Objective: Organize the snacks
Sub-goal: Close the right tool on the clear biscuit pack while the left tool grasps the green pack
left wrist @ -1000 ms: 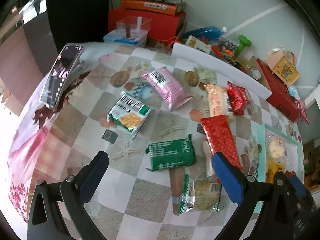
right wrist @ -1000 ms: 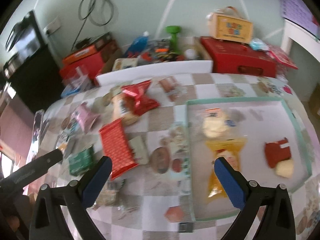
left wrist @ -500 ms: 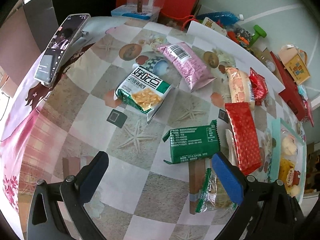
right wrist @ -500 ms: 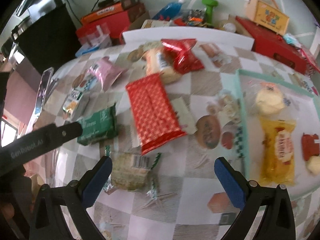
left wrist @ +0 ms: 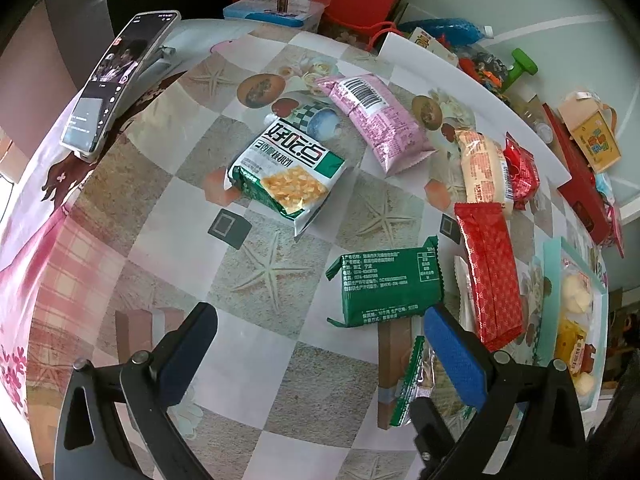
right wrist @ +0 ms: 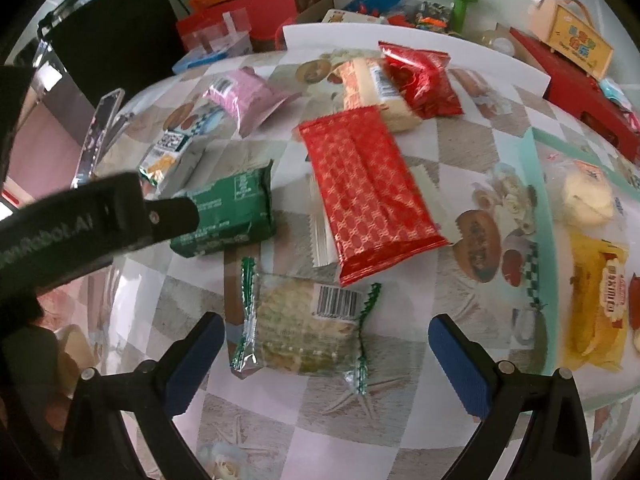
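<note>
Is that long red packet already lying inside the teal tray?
No, the long red packet lies on the checkered tablecloth, left of the teal tray and outside its rim.

Both wrist views low over table (left wrist: 280, 360), sharing green packet (left wrist: 390, 286).

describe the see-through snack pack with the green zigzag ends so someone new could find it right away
On the checkered table, find the long red packet. Just below its near end, before the open right gripper, lies the clear snack pack. Only it shows its pale cake inside, with green crimped ends.
</note>
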Demonstrator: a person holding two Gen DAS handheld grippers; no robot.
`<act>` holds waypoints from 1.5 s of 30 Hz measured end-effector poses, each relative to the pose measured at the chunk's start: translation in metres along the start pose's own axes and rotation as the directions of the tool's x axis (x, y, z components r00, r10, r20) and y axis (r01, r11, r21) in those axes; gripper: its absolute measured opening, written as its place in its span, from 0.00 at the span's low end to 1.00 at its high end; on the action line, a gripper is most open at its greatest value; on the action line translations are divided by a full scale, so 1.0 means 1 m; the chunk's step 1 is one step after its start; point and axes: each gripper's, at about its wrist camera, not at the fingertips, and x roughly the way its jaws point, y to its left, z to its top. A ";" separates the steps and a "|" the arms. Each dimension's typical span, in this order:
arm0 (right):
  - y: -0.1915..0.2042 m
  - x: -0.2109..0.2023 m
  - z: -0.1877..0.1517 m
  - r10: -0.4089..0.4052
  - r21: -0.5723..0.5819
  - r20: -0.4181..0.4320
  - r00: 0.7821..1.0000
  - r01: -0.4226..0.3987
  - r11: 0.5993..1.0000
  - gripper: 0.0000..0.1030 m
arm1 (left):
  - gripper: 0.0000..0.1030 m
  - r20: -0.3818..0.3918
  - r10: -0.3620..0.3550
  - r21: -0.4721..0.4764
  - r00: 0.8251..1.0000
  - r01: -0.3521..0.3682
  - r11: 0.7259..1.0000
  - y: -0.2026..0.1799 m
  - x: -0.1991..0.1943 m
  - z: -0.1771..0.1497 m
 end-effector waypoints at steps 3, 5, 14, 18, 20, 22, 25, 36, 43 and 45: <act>0.003 0.007 -0.001 -0.008 -0.002 -0.014 1.000 0.008 1.000 1.00 | 1.00 -0.008 -0.006 -0.003 1.000 0.006 1.000 0.000 0.002 0.000; 0.004 0.012 -0.001 -0.014 0.001 -0.023 1.000 0.014 1.000 1.00 | 1.00 -0.009 -0.004 0.000 1.000 0.004 1.000 -0.001 0.002 0.000; 0.003 0.027 0.002 -0.095 -0.004 -0.030 0.995 0.095 0.995 1.00 | 1.00 -0.021 -0.015 0.008 1.000 0.016 1.000 -0.004 0.005 0.002; -0.009 0.027 0.002 -0.112 0.023 -0.032 0.993 0.113 0.993 1.00 | 1.00 -0.031 -0.029 0.014 0.999 0.030 0.999 -0.008 0.010 0.004; -0.016 0.027 0.003 -0.123 0.042 -0.034 0.992 0.124 0.991 1.00 | 1.00 -0.034 -0.040 0.018 0.999 0.041 0.999 -0.011 0.012 0.006; -0.022 0.028 0.004 -0.121 0.056 -0.038 0.992 0.123 0.991 1.00 | 1.00 -0.033 -0.047 0.024 0.998 0.048 0.999 -0.015 0.014 0.007; -0.032 0.027 0.003 -0.121 0.080 -0.036 0.992 0.123 0.989 1.00 | 1.00 -0.029 -0.055 0.039 0.998 0.056 0.998 -0.022 0.018 0.011; -0.043 0.013 0.000 -0.110 0.091 -0.014 0.994 0.111 0.990 0.82 | 0.98 -0.008 -0.019 0.097 1.000 0.020 0.995 -0.044 0.039 0.018; -0.034 0.010 0.003 -0.106 0.060 0.004 0.994 0.105 0.993 0.63 | 0.69 0.001 0.004 0.139 1.000 -0.004 0.990 -0.055 0.043 0.017; -0.033 0.011 0.003 -0.102 0.063 0.004 0.995 0.102 0.993 0.61 | 0.67 0.000 0.001 0.142 1.000 -0.001 0.990 -0.058 0.045 0.017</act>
